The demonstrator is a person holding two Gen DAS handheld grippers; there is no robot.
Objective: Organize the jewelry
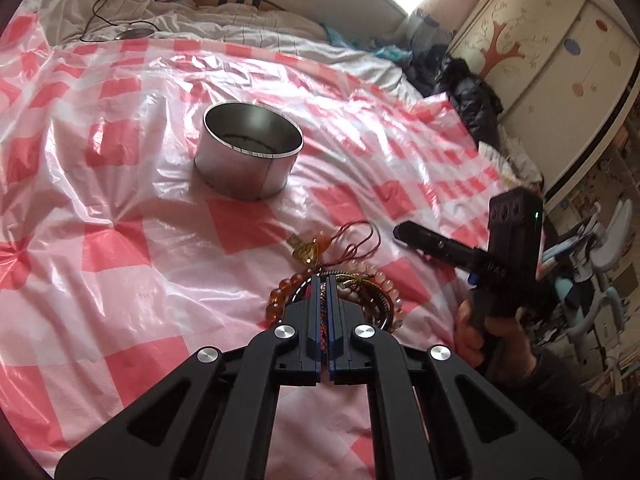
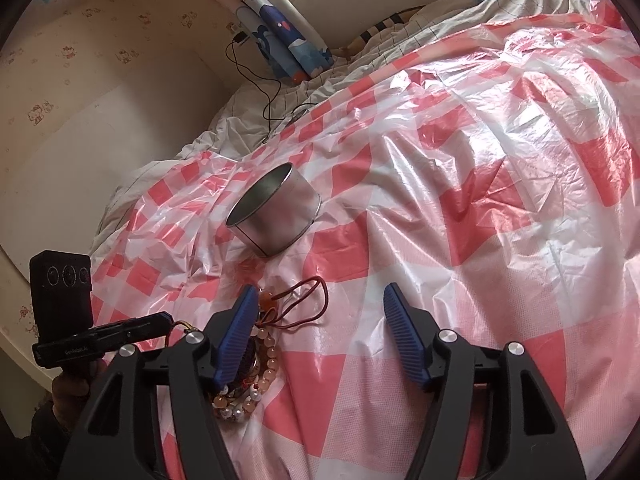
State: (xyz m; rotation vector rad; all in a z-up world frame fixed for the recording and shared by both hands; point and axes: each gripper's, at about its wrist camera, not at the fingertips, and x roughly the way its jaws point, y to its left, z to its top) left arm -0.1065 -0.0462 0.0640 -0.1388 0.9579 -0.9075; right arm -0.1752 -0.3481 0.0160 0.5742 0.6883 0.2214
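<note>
A pile of bead bracelets (image 1: 372,288) with a red cord (image 1: 356,244) and an amber pendant (image 1: 306,254) lies on the pink checked plastic sheet (image 1: 120,200). My left gripper (image 1: 324,280) is shut on a dark woven bracelet (image 1: 323,320) in that pile. An open round metal tin (image 1: 248,152) stands beyond the pile; it also shows in the right wrist view (image 2: 276,212). My right gripper (image 2: 320,300) is open and empty, just right of the pile (image 2: 256,376). The left gripper (image 2: 160,322) shows there from the side.
The sheet covers a rumpled bed. A black cable (image 2: 260,76) and a blue patterned curtain (image 2: 288,40) are at the far wall. Dark clothes (image 1: 472,92) and a painted wardrobe (image 1: 540,52) stand at the right.
</note>
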